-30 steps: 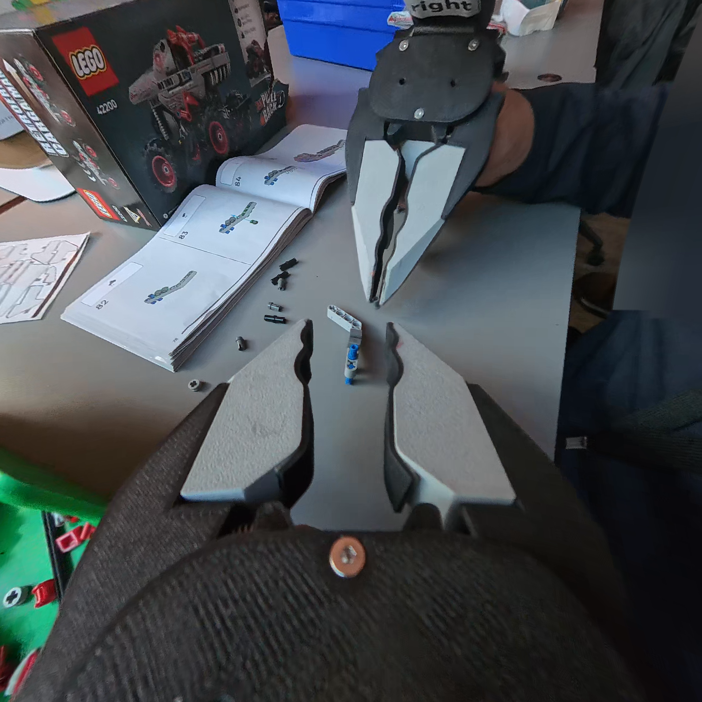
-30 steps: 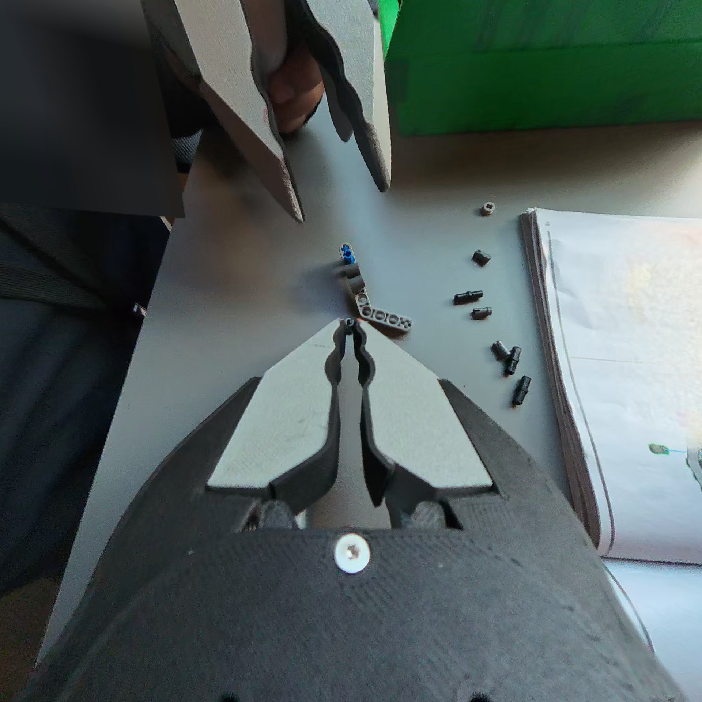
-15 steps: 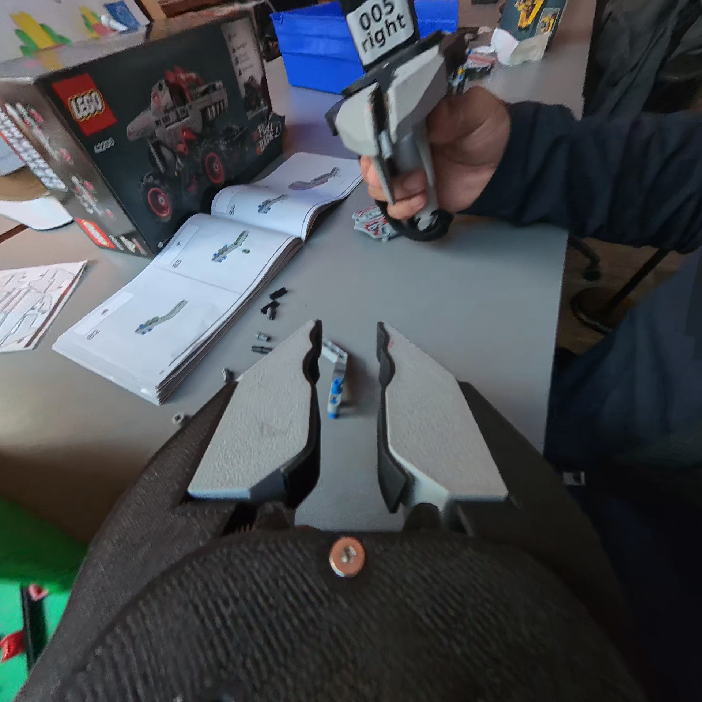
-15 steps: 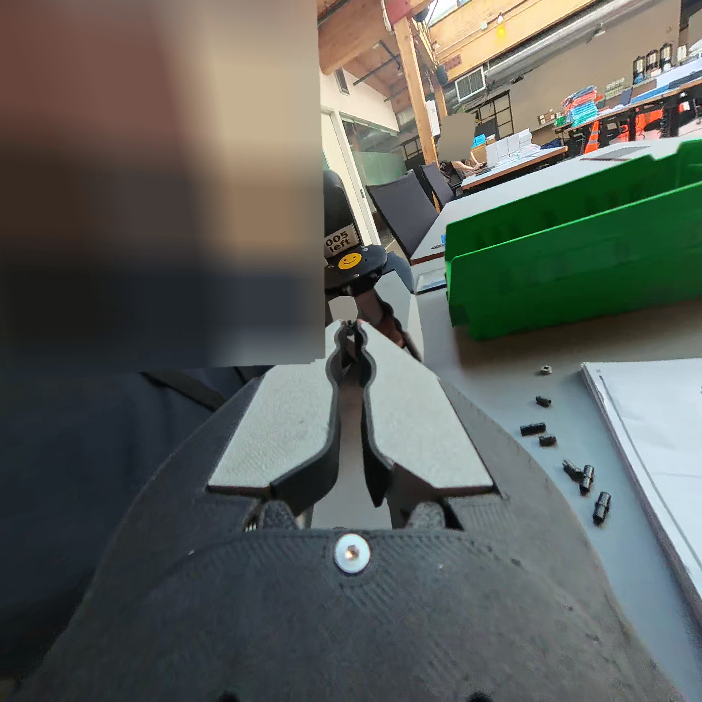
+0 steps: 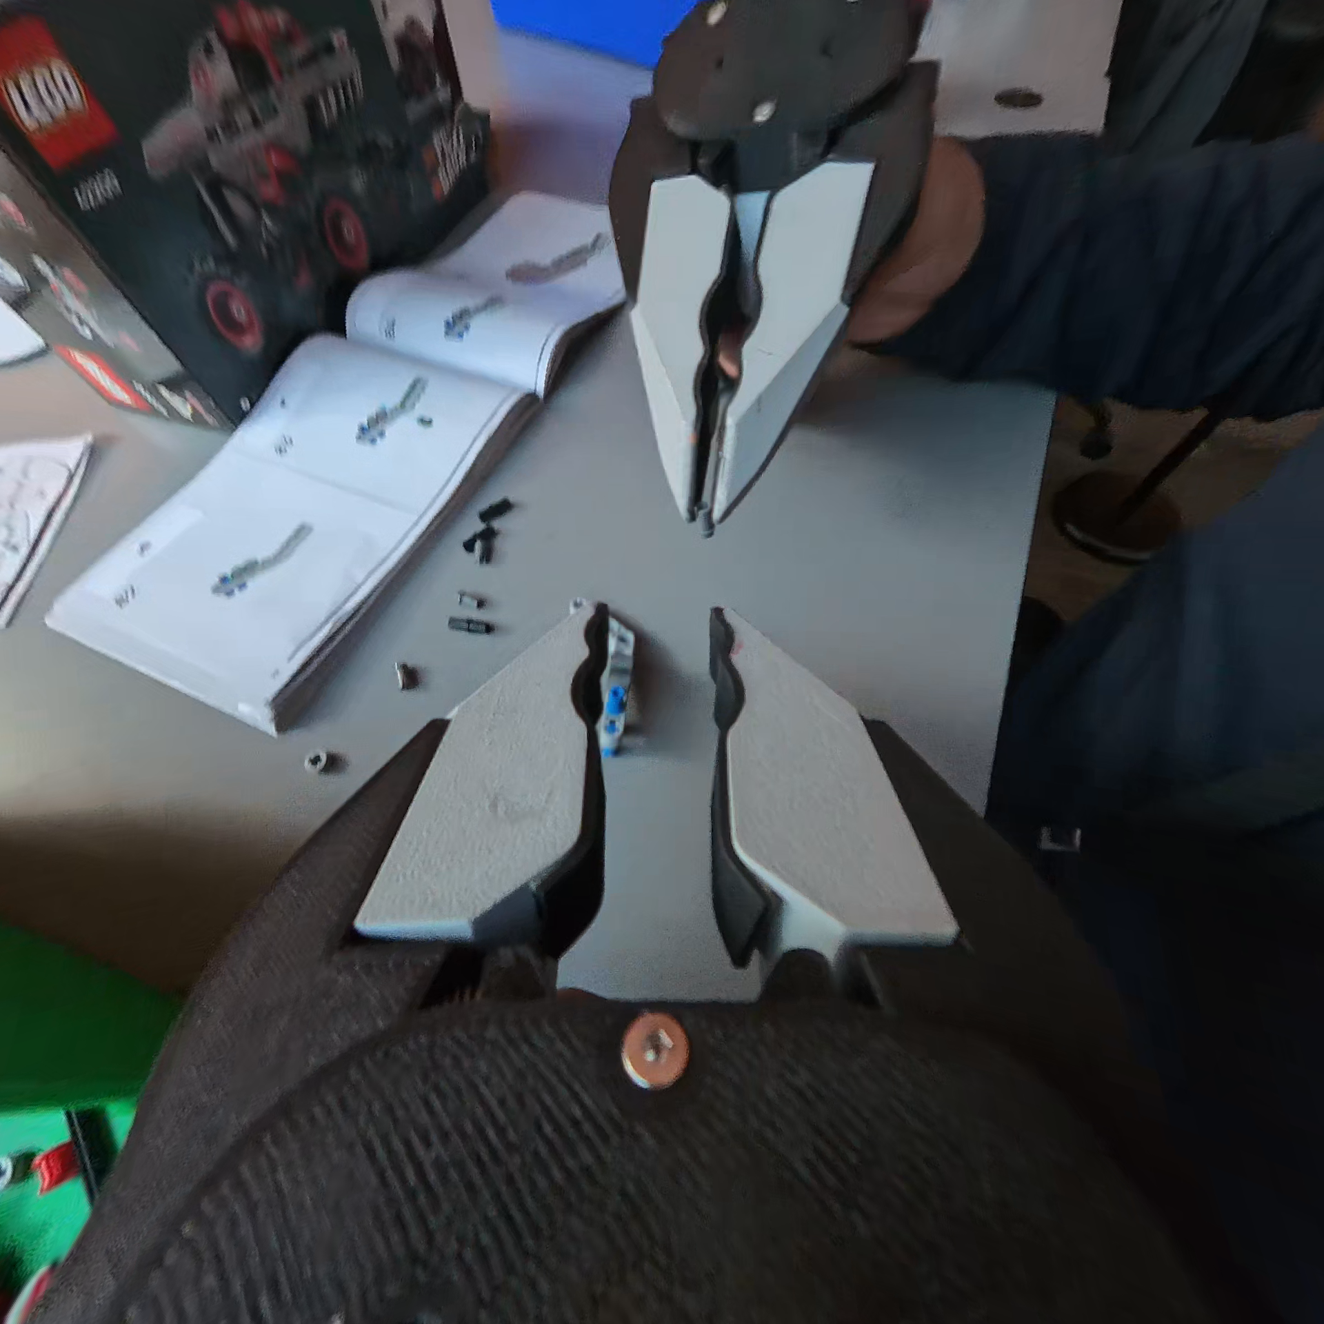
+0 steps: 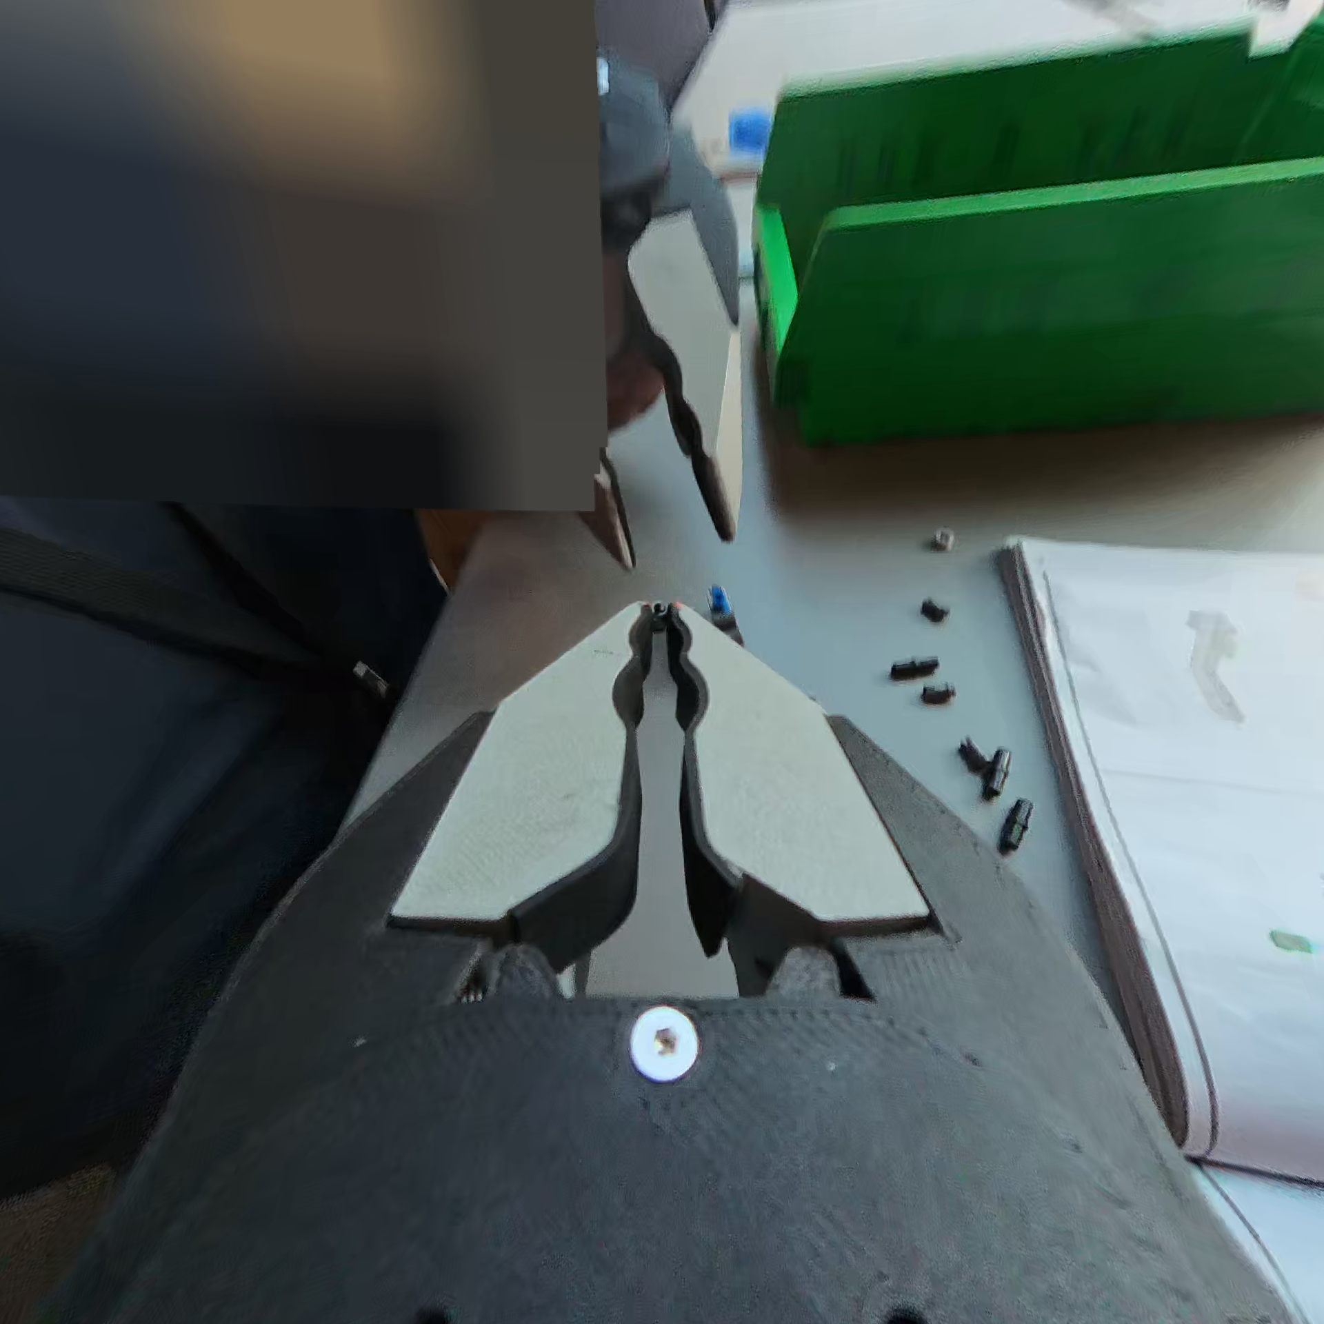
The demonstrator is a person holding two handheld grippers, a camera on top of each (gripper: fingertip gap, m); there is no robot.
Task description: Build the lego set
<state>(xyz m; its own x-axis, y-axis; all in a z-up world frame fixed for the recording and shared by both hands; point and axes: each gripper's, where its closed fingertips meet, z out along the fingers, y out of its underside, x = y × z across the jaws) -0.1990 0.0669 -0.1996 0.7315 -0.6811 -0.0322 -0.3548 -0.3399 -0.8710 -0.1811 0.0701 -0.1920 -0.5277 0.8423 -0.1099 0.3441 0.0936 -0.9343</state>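
Grey table [image 5: 895,573] fills the left wrist view. At 10 o'clock stands a dark toy box [image 5: 215,179] with a monster truck picture, and an open instruction booklet [image 5: 322,501] lies just below it. Small black pins [image 5: 487,530] are scattered beside the booklet's right edge. The left gripper [image 5: 655,616] is low in the middle with its two fingers apart. A grey bent beam with blue pins [image 5: 617,688] lies on the table between them, close to the left finger [image 5: 501,788]. At 12 o'clock the right gripper [image 5: 706,519] points down at the table, held by a hand [image 5: 910,251] in a dark sleeve. Its fingers are pinched on a tiny black pin [image 5: 707,529] at the tips.

Grey table [image 6: 824,573] shows again in the right wrist view. A green bin [image 6: 1039,286] sits at 1 o'clock. The booklet [image 6: 1182,788] is at 3 o'clock, with the black pins [image 6: 989,766] lined up beside it. The right gripper [image 6: 660,609] has its tips nearly together, clamped on the tiny black pin [image 6: 660,610]. The beam's blue end [image 6: 716,598] peeks out just right of the tips. The left gripper [image 6: 677,552] hangs at 12 o'clock, fingers apart.
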